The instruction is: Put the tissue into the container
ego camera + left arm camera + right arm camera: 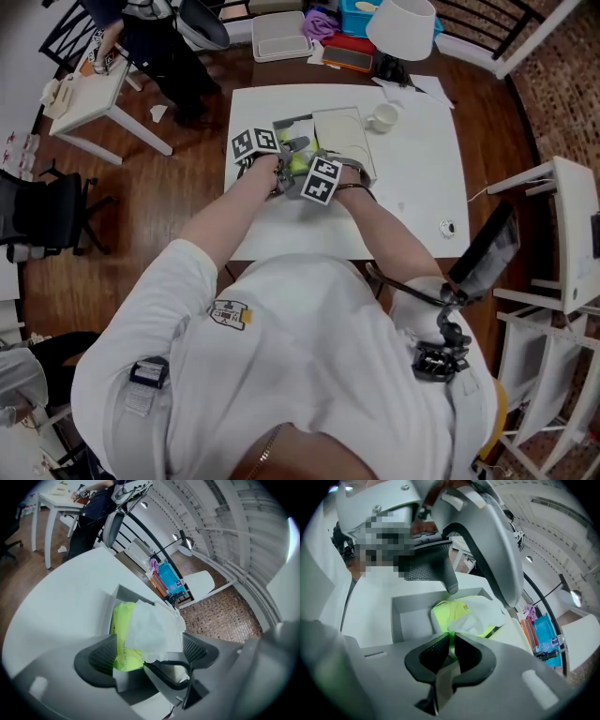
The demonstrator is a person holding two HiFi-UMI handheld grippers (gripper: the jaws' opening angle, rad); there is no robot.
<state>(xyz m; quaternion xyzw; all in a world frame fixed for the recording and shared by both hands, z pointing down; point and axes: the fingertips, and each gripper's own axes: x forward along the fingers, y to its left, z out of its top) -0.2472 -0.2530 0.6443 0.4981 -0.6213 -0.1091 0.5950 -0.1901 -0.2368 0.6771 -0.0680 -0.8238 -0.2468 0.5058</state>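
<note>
Placement looks nearly done: the yellow-green pack (449, 612) already lies inside the grey container (410, 620), toward one side of it, and a loose white tissue (485, 613) rests on top of the pack, rising above the container's rim. The right gripper (453, 645) reaches down at the container's near wall with its jaws pinched together on a sliver of the pack's near edge. The left gripper (149, 643) hangs above the container with jaws spread wide; pack and tissue show between them, but neither pad presses on anything. What seems left is to tuck the tissue down inside the container, let go of the pack and draw both grippers clear.
</note>
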